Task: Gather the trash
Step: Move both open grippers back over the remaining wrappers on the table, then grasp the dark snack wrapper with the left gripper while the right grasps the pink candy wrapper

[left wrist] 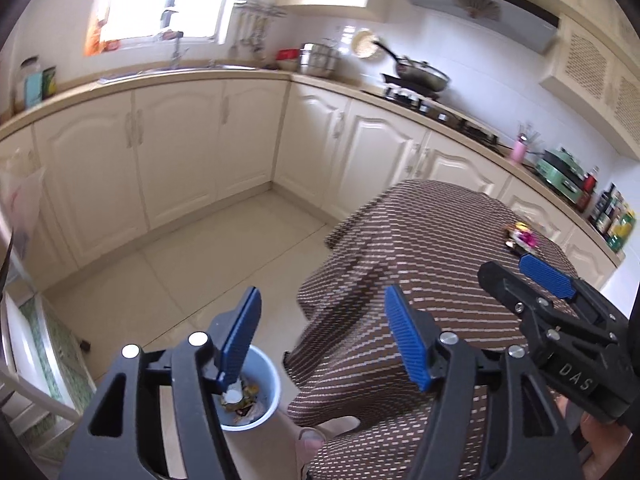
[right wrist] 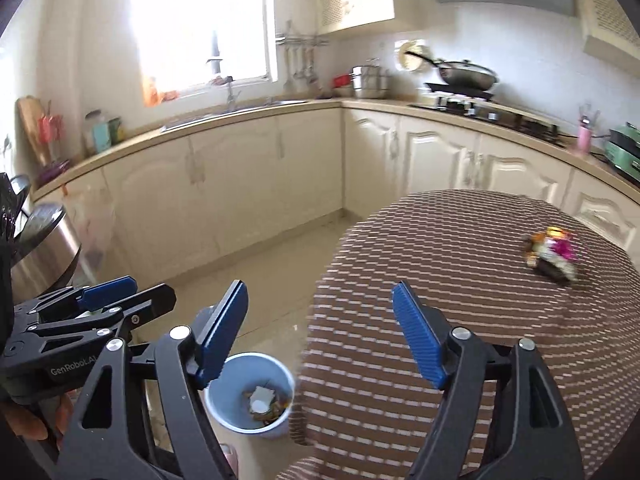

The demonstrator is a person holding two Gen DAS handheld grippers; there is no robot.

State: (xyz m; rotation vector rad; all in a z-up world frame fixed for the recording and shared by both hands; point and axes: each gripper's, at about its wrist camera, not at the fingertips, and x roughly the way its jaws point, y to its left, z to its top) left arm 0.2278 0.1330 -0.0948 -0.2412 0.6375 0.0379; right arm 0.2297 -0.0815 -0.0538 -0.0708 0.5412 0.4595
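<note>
Both grippers hang empty and wide-jawed above a blue bin (right wrist: 248, 394) on the kitchen floor, wrappers already inside. The left gripper (left wrist: 324, 340) and right gripper (right wrist: 320, 336) tilt downward, side by side, beside a cloth-covered table (right wrist: 460, 280). More trash (right wrist: 554, 254), apparently candy wrappers though blurred, lies on the table's far side; the next move likely calls for reaching across to it.

black tongs (left wrist: 324, 340), ribbed blue pads (left wrist: 408, 340)
</note>
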